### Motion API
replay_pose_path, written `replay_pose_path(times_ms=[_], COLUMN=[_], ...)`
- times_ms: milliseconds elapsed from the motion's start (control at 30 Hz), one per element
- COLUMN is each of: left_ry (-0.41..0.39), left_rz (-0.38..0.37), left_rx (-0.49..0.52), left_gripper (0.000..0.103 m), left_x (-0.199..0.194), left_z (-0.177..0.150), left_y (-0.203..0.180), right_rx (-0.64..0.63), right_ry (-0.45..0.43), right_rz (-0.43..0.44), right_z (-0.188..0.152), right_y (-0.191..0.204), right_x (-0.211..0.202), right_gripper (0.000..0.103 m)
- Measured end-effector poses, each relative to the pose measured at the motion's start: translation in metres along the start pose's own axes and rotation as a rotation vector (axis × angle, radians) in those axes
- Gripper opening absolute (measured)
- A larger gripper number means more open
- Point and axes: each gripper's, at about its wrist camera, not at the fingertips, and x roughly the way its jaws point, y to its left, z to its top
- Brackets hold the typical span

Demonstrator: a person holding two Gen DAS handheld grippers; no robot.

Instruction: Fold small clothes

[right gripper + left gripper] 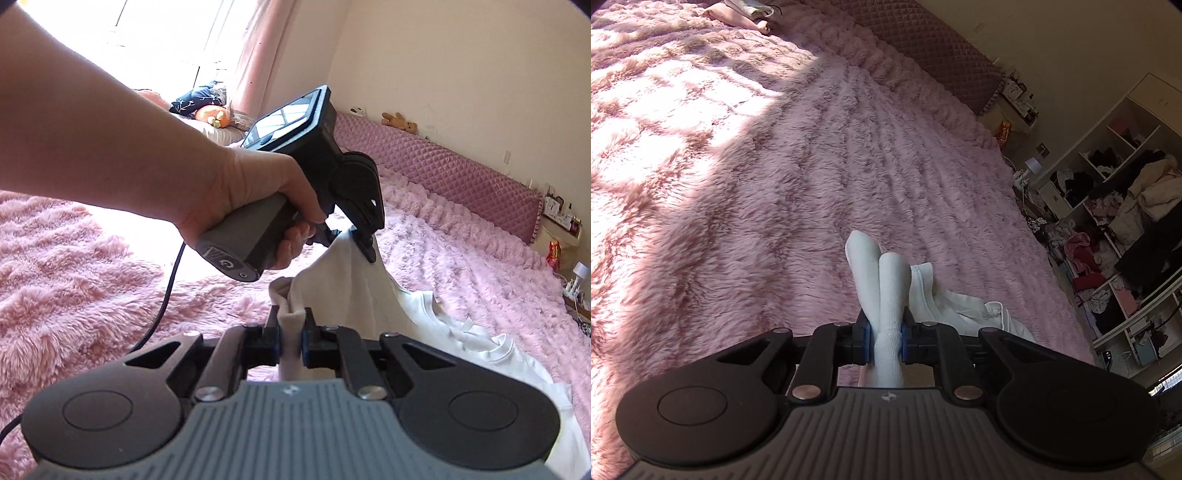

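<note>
— How many grippers do you count?

— Two. The left gripper (884,338) and the right gripper (290,341), each one closed on white cloth.

— And how many clothes?

— One white garment (461,343) on the one pink blanket (812,147). Far away lies one more small pile of clothes (746,14), I cannot count its pieces.

— Hands?

— One hand (258,199) is visible, on the left gripper's handle.

— Toys?

— One teddy bear (400,122) on the one headboard (461,177), and one orange plush toy (214,114) near the window.

— Shelves?

— One open shelf (1115,206), full of clothes, too many to count.
</note>
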Motion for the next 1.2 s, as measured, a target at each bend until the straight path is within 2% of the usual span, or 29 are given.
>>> replay_pose_path(times_ms=[233,333,700,867,1200], left_ry=[-0.028,-0.027,0.059,0.074,0.118], left_rz=[-0.020,-0.035,-0.099,-0.060,-0.050], left_rx=[0.013,0.058,0.163,0.215,0.274], left_gripper=[0.014,0.014,0.014,0.014,0.014], left_x=[0.003,0.014,0.082,0.112,0.157], left_z=[0.001,-0.002,-0.034,-0.056,-0.094], left_y=[-0.055,-0.089,-0.194,-0.227,-0.264], right_rx=[0.154,0.215,0.337,0.394,0.527], right_ry=[-0.031,-0.041,-0.079,-0.072,-0.033], right_rz=[-0.095,-0.139,-0.311,-0.354,-0.431], right_z=[-0.001,-0.005,-0.041,-0.066,-0.118], right_y=[-0.058,-0.084,-0.169,-0.205,-0.262], right_x=[-0.042,-0.058,-0.121,-0.137,-0.141], right_gripper=[0.003,0.003,0.003,0.003,0.003])
